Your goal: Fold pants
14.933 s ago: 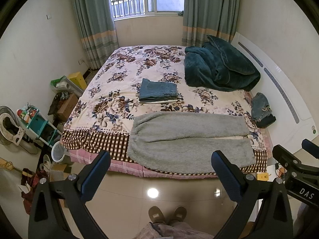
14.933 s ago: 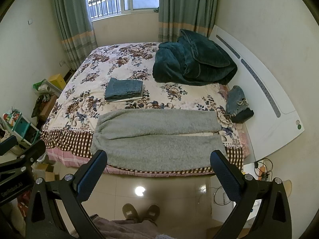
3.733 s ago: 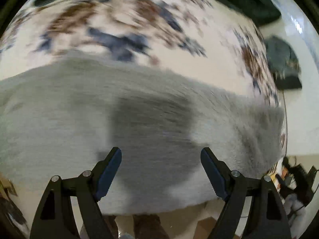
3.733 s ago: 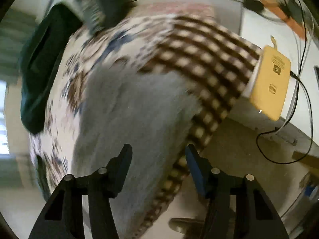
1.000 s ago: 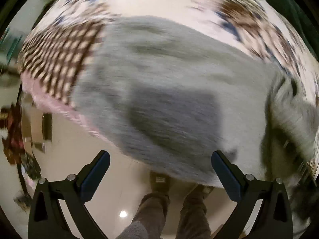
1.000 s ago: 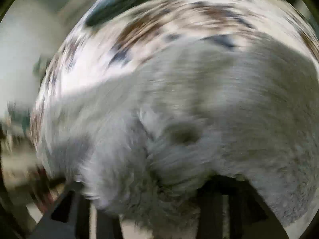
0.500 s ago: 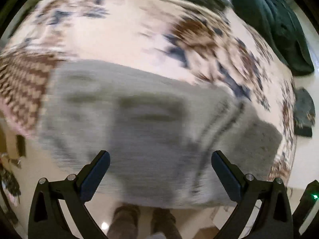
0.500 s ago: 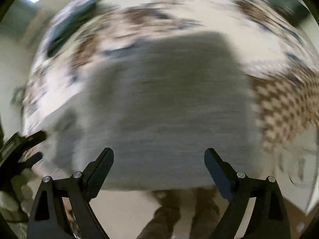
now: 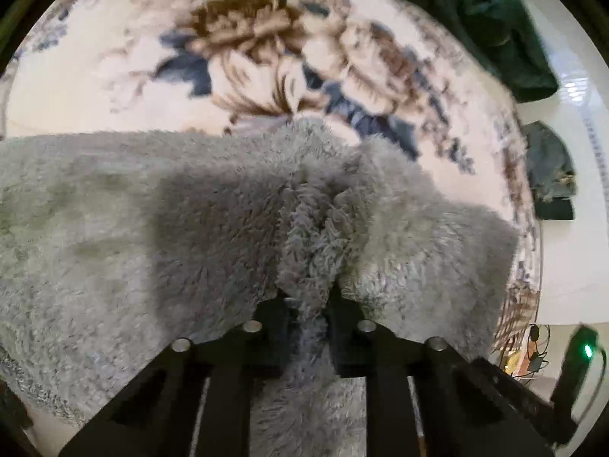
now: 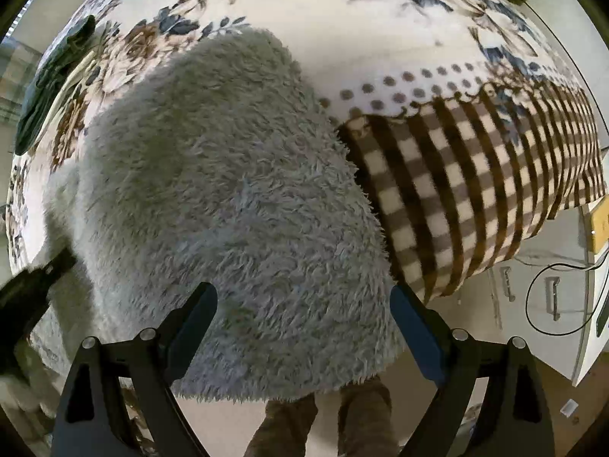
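Left gripper (image 9: 309, 304) tilted steeply down, jaws closing on bunched ridge of grey pants (image 9: 190, 228), fleece pinched between pads. Right gripper (image 10: 302, 316) points straight down over pants (image 10: 228, 209), jaws wide apart, holding nothing. Pants lie at near edge of bed (image 10: 380, 38), hem overhanging toward floor; checkered border (image 10: 475, 190) just beside right side. Floral cover beyond pants is free; dark blanket (image 9: 495, 19) well apart. Half second ago left jaws stood wide over flat fleece, now pinch fold
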